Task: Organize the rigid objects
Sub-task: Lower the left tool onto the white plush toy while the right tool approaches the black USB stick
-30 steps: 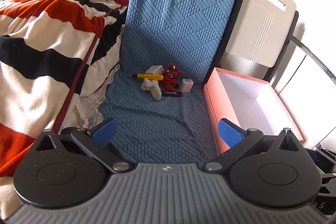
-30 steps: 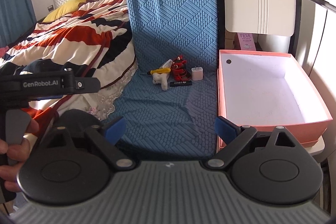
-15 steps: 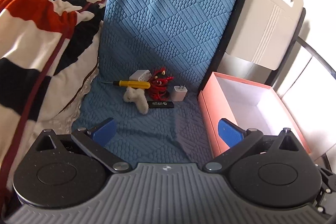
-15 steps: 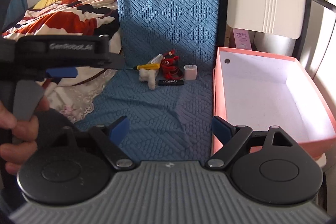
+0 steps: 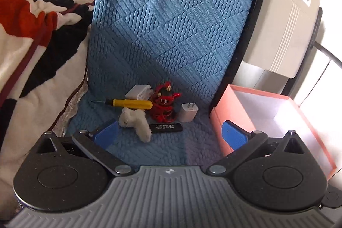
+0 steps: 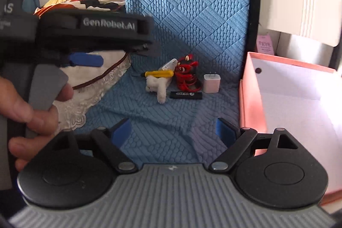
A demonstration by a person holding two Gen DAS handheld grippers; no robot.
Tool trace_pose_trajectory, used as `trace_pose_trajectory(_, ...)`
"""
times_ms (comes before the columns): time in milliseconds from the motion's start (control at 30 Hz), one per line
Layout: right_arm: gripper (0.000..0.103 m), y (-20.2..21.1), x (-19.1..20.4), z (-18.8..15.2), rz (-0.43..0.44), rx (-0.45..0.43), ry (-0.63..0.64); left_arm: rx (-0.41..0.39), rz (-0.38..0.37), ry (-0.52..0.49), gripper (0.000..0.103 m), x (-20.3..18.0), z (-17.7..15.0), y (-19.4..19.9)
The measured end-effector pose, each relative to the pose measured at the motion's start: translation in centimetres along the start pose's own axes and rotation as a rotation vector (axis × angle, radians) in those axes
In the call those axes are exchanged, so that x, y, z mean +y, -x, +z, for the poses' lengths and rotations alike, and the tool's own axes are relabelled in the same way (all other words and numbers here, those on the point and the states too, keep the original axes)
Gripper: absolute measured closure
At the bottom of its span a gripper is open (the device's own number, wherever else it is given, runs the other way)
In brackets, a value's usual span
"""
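Clutter is sitting in one tight heap at the centre of both frames, on the blue quilted mat [image 5: 171, 35]: a yellow-handled screwdriver [image 5: 132, 103], a fluffy white toy [image 5: 135, 122], a red figurine with cord [image 5: 164, 104], a white plug adapter [image 5: 188, 112], a black stick [image 5: 166, 127] and a white charger block [image 5: 139, 93] behind. The pink box [image 5: 256, 112] is standing open at the right of the frame, just beside the mat, apparently empty as far as I can see.

Left gripper [image 5: 170, 133] is hovering just short of the heap with its blue pads [image 5: 106, 131] spread wide and nothing between them. Right gripper [image 6: 174, 131] is hanging farther back, its pads likewise apart and empty.

Trouble, I think, is lying in how closely these pieces are touching. The screwdriver is resting across the toy and against the figurine, so a wide closing could be catching two things at once, or dragging the red cord along. The screwdriver's round, smooth handle is likely to be rolling or slipping out of flat pads. The black stick is lying low in the mat's ribbed, yielding weave, so pads may be snagging cloth instead. The adapter is standing on end and could be tipping at a nudge; its hard, glossy, boxy body is offering little grip. The soft plush toy is hardly rigid, and may be squashing rather than holding.

The left gripper's body is also filling the upper left of the right view, so the two tools may be crowding each other.
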State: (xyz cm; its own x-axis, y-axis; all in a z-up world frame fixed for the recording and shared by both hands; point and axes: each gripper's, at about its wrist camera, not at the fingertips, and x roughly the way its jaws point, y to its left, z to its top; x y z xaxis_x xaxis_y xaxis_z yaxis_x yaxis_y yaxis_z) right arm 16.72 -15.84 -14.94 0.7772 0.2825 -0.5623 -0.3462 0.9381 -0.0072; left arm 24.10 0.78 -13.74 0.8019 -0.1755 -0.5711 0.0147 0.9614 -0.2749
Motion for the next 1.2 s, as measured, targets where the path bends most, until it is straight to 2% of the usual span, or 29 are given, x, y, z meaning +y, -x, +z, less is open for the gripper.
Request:
trace_pose_trajectory(100, 0.016, -1.5, 0.2, 0.1, -0.028, 0.0, 0.021, 0.02, 0.019, 0.005, 0.0, 0.4, 0.1, -1.4)
trace_pose_trajectory(200, 0.016, -2.7, 0.0, 0.5, -0.015, 0.011, 0.018, 0.036, 0.034, 0.0, 0.0, 0.8, 0.3, -3.0)
trace_pose_trajectory(433, 0.016, -4.8, -0.5, 0.8, -0.039, -0.041, -0.025, 0.108, 0.076, 0.02, 0.0, 2.1, 0.5, -6.4)
trace_pose_trajectory(500, 0.016, -5.4, -0.6, 0.8, -0.046, -0.016, -0.038, 0.118, 0.087, 0.005, 0.0, 2.2, 0.4, -6.8)
trace_pose_trajectory(633, 0.016, -6.2, -0.7, 1.0, -0.049, -0.019, -0.023, 0.13, 0.062, 0.007, 0.0, 2.9, 0.5, -7.7)
trace_pose_trajectory(767, 0.016, -7.8, -1.6, 1.3, -0.038, 0.025, -0.066, 0.171, 0.052, 0.031, 0.0, 3.7, 0.2, -8.8)
trace_pose_trajectory(900, 0.017, -9.2, -2.4, 1.5, 0.003, 0.057, -0.113, 0.194, 0.061, -0.009, 0.003, 3.9, 0.7, -10.6)
trace_pose_trajectory(1000, 0.023, -10.3, -2.5, 1.9, -0.021, 0.057, -0.085, 0.221, 0.049, -0.004, 0.005, 4.1, 1.0, -12.1)
trace_pose_trajectory(1133, 0.023, -11.6, -2.8, 2.2, -0.016, 0.058, -0.093, 0.255, 0.058, -0.026, 0.007, 4.0, 1.5, -13.9)
trace_pose_trajectory(1200, 0.023, -12.3, -2.9, 2.3, -0.007, 0.072, -0.086, 0.278, 0.064, -0.006, 0.007, 4.5, 1.8, -14.9)
